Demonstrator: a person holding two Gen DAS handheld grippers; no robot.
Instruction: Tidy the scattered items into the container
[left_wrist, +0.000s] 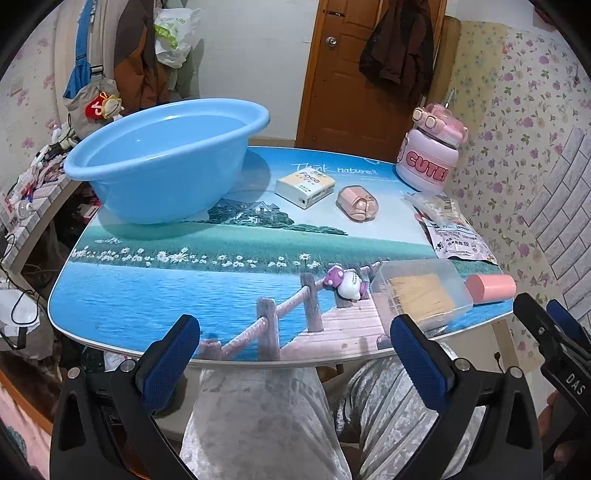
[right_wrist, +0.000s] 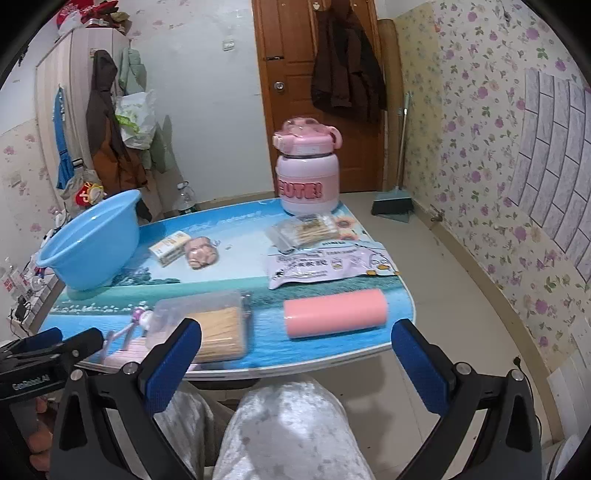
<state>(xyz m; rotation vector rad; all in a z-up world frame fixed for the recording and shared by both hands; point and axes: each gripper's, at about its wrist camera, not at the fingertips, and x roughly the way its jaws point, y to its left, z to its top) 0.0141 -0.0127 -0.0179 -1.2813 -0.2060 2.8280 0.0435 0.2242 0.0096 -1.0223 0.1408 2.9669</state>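
A light blue plastic basin (left_wrist: 166, 162) sits at the far left of the desk (left_wrist: 155, 295), nothing visible inside it; we take it as the container. The loose items lie well apart from it. Just beside it rest a small tissue pack (left_wrist: 304, 187) and a pink clam-shaped case (left_wrist: 357, 204). Nearer us lie a purple-and-white toy figure (left_wrist: 345, 282), a clear box of toothpicks (right_wrist: 210, 325) and a pink roll (right_wrist: 335, 313). Further back are a printed snack pouch (right_wrist: 325, 266), a bag of cotton swabs (right_wrist: 306, 230) and a tall pink jug (right_wrist: 306, 173). Our left gripper (left_wrist: 295, 343) and right gripper (right_wrist: 295, 345) hover over our lap at the near desk edge, both spread wide and holding nothing, so no item seems tidied yet
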